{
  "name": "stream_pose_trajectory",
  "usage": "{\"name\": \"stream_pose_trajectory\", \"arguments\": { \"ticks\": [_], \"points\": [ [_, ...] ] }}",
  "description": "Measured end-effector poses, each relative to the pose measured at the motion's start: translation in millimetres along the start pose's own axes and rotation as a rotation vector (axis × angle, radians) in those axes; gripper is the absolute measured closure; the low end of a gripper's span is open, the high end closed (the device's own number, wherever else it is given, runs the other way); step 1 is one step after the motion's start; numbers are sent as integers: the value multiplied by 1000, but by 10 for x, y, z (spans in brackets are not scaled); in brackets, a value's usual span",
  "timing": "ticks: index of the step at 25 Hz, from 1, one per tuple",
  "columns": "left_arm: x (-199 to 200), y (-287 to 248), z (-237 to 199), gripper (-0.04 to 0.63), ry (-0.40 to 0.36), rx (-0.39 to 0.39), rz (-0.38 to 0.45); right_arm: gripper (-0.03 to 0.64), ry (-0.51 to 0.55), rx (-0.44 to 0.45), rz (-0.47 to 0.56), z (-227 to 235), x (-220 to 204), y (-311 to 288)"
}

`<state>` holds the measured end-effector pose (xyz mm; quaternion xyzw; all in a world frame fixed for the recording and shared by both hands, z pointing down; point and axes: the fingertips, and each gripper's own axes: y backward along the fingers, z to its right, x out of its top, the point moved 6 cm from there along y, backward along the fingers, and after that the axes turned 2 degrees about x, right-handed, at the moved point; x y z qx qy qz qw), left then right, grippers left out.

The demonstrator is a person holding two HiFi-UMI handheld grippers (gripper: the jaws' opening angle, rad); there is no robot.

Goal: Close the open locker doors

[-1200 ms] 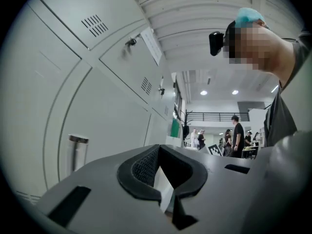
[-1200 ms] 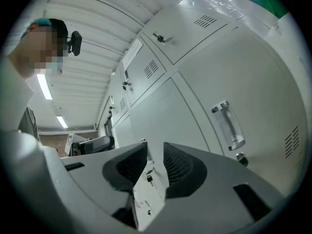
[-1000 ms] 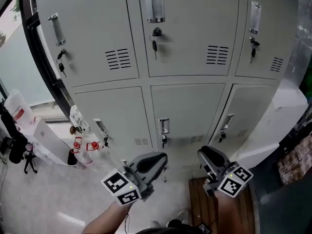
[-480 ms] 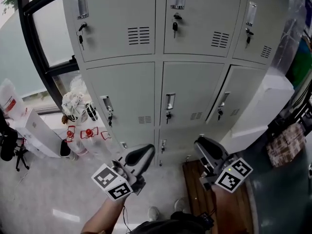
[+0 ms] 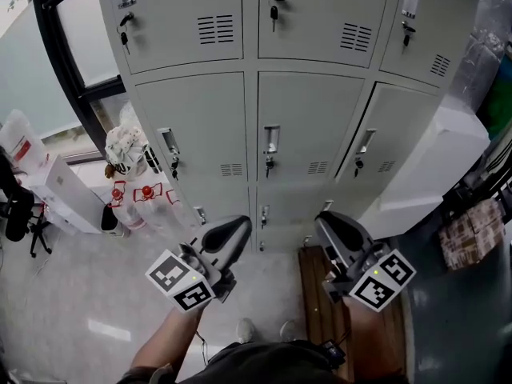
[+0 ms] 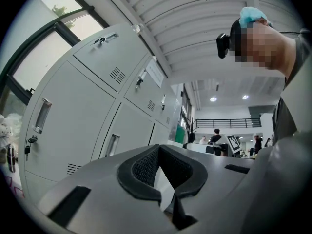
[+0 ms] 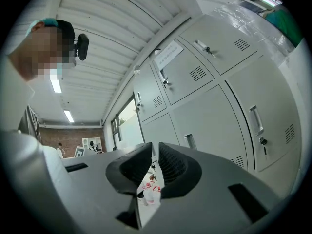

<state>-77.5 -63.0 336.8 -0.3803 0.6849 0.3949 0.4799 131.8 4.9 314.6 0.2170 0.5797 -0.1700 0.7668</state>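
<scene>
Several bystanders [image 6: 216,135] only in gripper views, lockers [image 5: 304,126] in all

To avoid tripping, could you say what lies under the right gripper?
A brown wooden board on the floor, partly covered by the right gripper, whose empty fingers just closed further.

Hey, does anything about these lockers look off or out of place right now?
The right door of the middle row seems slightly ajar: a dark gap runs along its left edge, while the middle door beside it sits flush. Nothing looks spilled or damaged.
</scene>
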Motion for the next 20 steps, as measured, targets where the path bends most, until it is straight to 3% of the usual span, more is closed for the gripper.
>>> {"name": "stream_pose_trajectory", "arguments": {
  "ticks": [9,20],
  "points": [
    [37,-220,189,586,-56,69,2,571,-17,59,-9,242,69,142],
    [40,-450,381,586,-88,76,-5,574,-27,90,-11,437,105,256]
  ]
}}
